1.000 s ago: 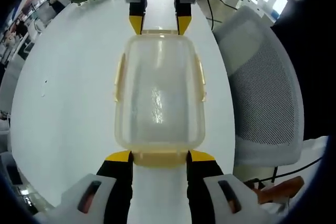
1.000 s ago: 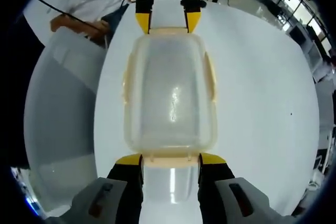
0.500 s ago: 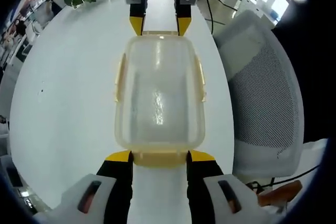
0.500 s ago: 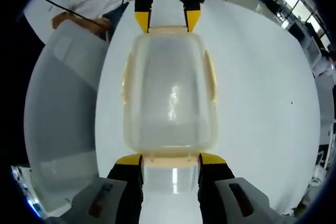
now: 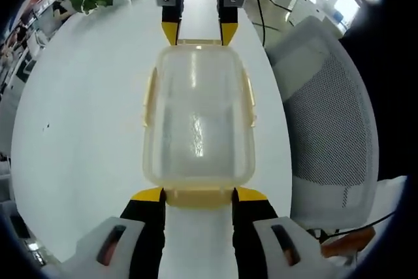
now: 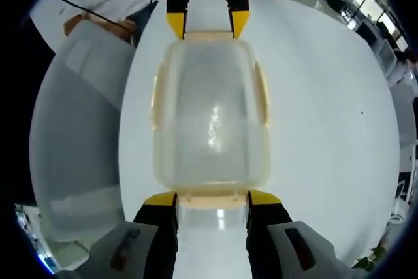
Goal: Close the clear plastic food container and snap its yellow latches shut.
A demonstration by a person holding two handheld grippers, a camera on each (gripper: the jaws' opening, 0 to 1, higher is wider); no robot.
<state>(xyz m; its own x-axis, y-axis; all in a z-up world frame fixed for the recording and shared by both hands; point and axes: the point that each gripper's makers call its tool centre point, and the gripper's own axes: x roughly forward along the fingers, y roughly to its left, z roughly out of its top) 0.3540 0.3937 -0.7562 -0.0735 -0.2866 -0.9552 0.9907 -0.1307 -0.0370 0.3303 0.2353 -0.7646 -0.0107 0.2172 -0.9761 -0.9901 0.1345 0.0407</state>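
**Container held at both short ends, lid on; side latches pending**

Table: white, round-edged; bears the container near its edge, in the left gripper view the right-hand edge, just beside the chair.

Chair: grey mesh-backed office chair, right of the table in the left gripper view.

Container: clear plastic, rectangular with rounded corners, lid seated on top, apparently empty. It lies lengthwise between the two grippers.

Left gripper: jaws spread, yellow tips at the two near corners, the near end latch between them. Whether the tips press it, cannot tell.

Right gripper: likewise spread, tips at the opposite short end, flanking that end's latch; also seen at the far end in the left gripper view.

Side latches: pale yellow flaps on both long sides, standing slightly out from the wall; judged not yet snapped.

Step in hand: seating the lid and pressing the end latches.

Next move calls for: shifting one gripper to a long side and pushing its flap down against the wall while the other steadies the container.
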